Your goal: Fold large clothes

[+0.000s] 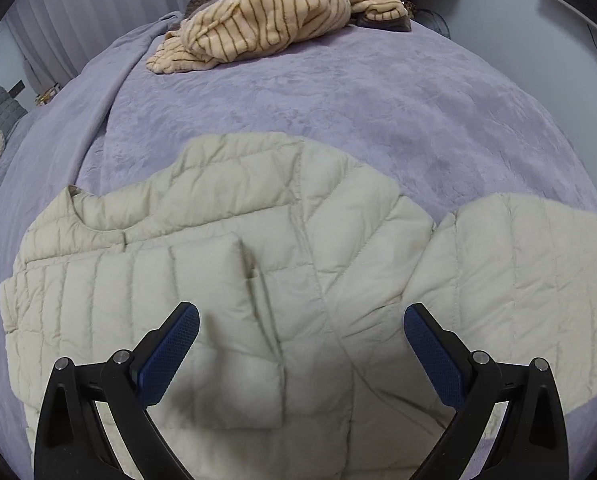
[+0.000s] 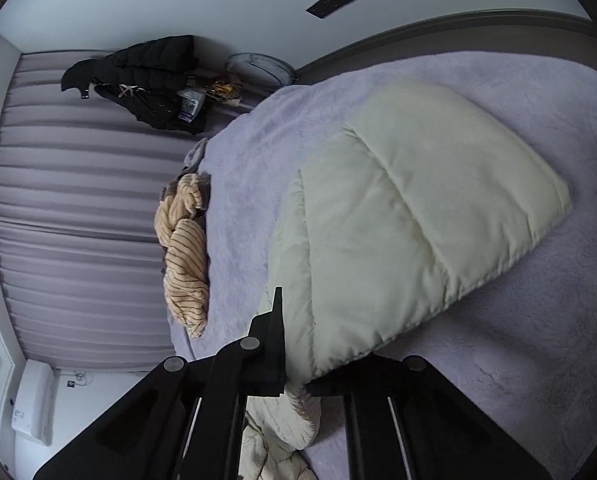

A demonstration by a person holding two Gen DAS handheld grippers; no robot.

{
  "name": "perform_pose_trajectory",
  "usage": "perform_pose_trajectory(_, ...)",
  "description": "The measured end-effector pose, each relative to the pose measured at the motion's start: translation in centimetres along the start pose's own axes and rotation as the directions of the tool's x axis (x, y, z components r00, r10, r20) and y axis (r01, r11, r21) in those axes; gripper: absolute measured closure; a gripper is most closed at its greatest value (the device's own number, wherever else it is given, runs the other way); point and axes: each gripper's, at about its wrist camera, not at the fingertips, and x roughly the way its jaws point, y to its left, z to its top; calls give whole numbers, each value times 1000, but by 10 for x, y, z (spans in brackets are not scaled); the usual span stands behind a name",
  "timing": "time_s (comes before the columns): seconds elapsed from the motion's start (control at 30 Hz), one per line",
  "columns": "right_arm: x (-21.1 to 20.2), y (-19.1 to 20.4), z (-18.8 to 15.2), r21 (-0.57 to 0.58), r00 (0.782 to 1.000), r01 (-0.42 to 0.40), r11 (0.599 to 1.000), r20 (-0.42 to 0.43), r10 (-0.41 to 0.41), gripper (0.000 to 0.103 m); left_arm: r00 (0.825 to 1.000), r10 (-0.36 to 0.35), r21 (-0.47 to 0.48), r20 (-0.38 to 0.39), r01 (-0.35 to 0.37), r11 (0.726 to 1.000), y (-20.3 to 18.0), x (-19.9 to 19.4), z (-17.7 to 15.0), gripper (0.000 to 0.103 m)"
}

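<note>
Jacket (image 1: 226, 288) flat under splayed left tool (image 1: 301, 322), its sleeve (image 2: 410, 216) clenched in right tool (image 2: 298, 376)

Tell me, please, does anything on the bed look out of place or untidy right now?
Yes: a striped beige garment lies crumpled in a heap at the far edge of the purple bedspread, unfolded. The cream quilted jacket is spread flat, one sleeve pinched in the shut right gripper. The left gripper hovers open.

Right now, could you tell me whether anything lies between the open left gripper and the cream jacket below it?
Nothing visible does: the left gripper hangs open directly over the cream jacket; the striped garment lies far off.
</note>
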Motion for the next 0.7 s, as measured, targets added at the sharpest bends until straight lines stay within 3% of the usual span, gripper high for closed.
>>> perform_pose_trajectory(0.23, -13, 54, -12, -121, 990, -133, 984, -56, 127, 96, 998, 40, 71, -45, -37, 997, -24, 32, -11, 0)
perform_pose_trajectory(0.33, -2, 83, -26, -164, 977, -201, 966, -111, 184, 96, 999, -9, 53, -51, 11, 999, -14, 26, -8, 0)
perform_pose_trajectory(0.5, 27, 145, -64, -270, 945, -291, 918, -231, 232, 96, 996, -87, -70, 21, 88, 994, 42, -20, -6, 0)
perform_pose_trajectory(0.7, 77, 212, -139, -437, 909, -344, 831, -376, 179, 96, 996, 8, -143, 88, 5, 990, 140, -53, -20, 0)
